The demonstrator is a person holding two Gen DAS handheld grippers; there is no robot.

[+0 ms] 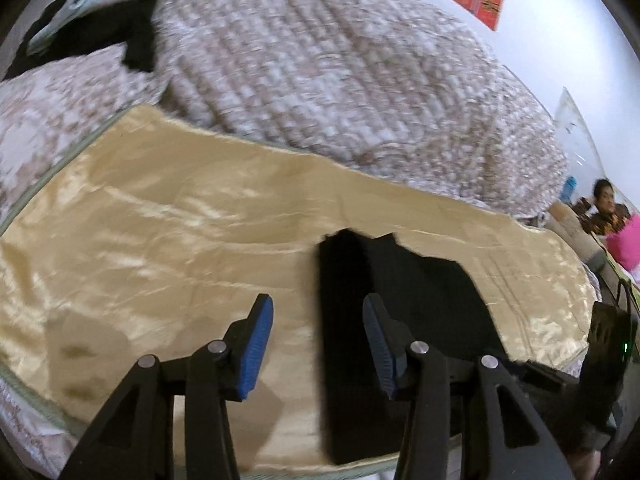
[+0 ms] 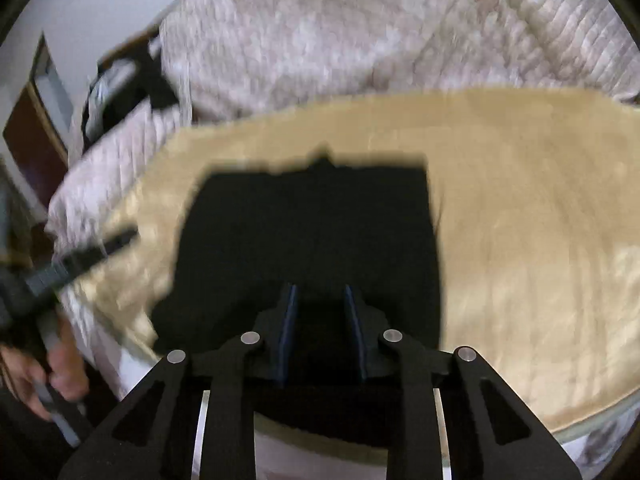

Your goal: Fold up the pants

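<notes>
Gold sheet [image 1: 160, 220] broad beside folded black pants [image 2: 312, 232]; left gripper [image 1: 318, 340], right gripper [image 2: 320, 320] spread, empty.

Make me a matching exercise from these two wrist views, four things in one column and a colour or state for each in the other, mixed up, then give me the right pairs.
Things:
1. folded black fabric pants
2. shiny satin sheet
3. quilted patterned blanket
4. left tongs

Colour or state:
A. golden beige, spread flat under the pants
B. open, holding nothing
C. pinkish grey, bunched up behind the sheet
D. dark, lying in a compact rectangle

Pairs: 1-D, 2-A, 3-C, 4-B
</notes>
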